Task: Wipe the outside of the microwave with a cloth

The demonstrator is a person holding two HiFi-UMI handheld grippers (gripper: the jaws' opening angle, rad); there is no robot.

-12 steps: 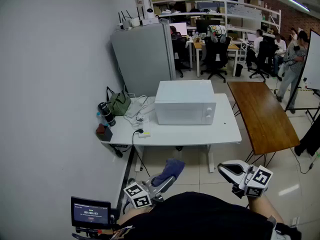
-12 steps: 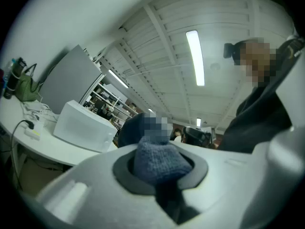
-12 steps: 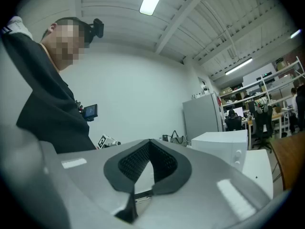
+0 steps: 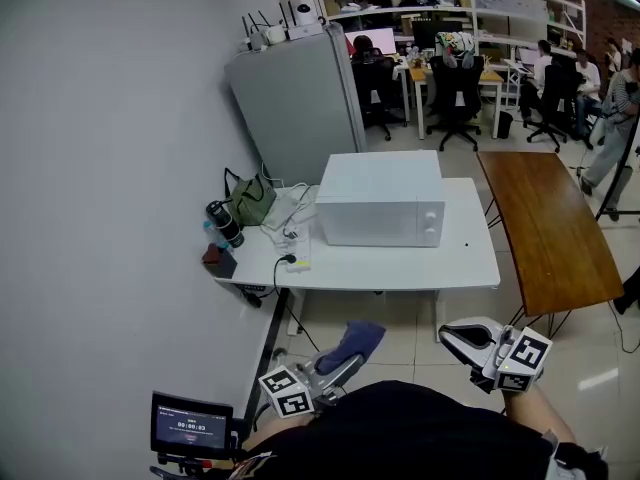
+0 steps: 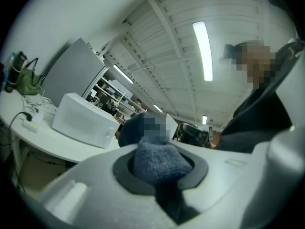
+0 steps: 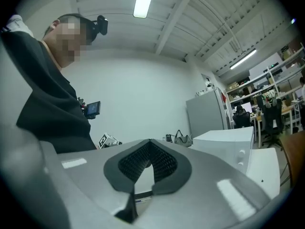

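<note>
The desk (image 4: pixel 400 268) and the microwave (image 4: pixel 385 208) on it look larger and lower in my head view than 0.5 s ago, so I have moved closer. They are still well apart from me, and I judge no wiping has begun. The microwave door is shut, its inside hidden. The green bag (image 4: pixel 252 200) near it hides its contents. My left claw (image 4: pixel 338 368) is clamped on the blue cloth (image 4: pixel 360 338). My right claw (image 4: pixel 462 340) is closed on nothing.
</note>
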